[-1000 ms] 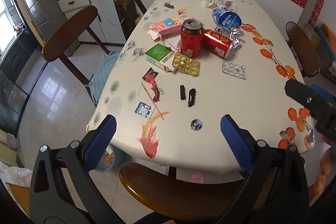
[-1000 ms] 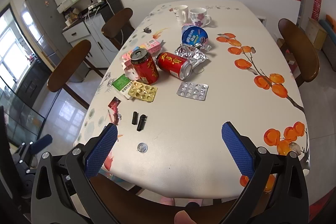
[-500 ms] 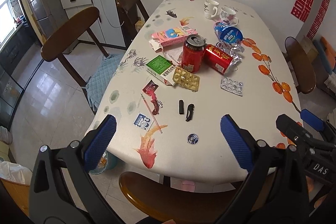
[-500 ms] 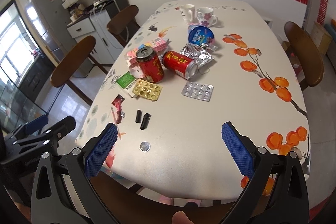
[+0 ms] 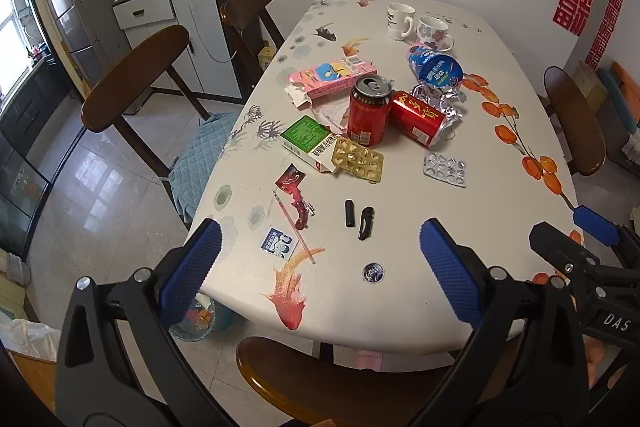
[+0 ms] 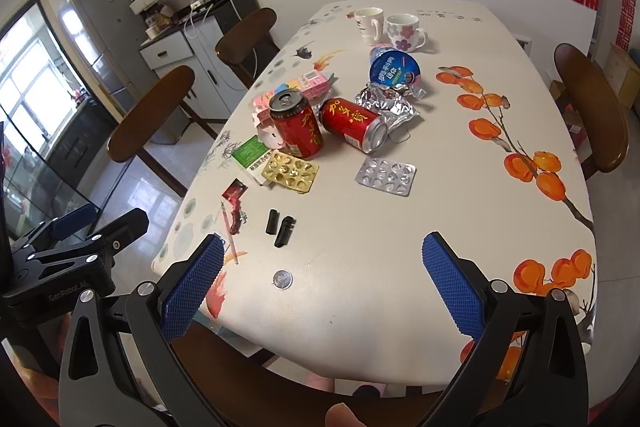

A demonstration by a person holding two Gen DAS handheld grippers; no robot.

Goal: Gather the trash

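Trash lies on the white painted table point(image 5: 400, 291). An upright red can point(image 5: 369, 111) point(image 6: 296, 125) stands beside a lying red can point(image 5: 418, 117) point(image 6: 354, 123), crumpled foil point(image 6: 386, 103) and a blue yoghurt cup point(image 5: 438, 69). A pink carton point(image 5: 332, 77), a green-white box point(image 5: 306, 139), a gold blister pack point(image 5: 358, 161) and a silver blister pack point(image 5: 445, 169) point(image 6: 386, 173) lie around them. Two small black pieces point(image 5: 360, 219), a red wrapper point(image 5: 294, 187) and a round cap point(image 5: 373, 273) lie nearer. My left gripper point(image 5: 316, 279) and right gripper point(image 6: 320, 287) are open, empty, over the near edge.
Two mugs point(image 5: 416, 23) stand at the table's far end. Wooden chairs stand on the left point(image 5: 136, 75), on the right point(image 5: 576, 127) and at the near edge point(image 5: 340, 379). A bin point(image 5: 200, 323) sits under the table's left corner. Cabinets and a fridge line the left wall.
Both grippers have drawn back and risen a little, so more of the table shows. Each gripper now appears at the edge of the other's view. Nothing on the table has moved.
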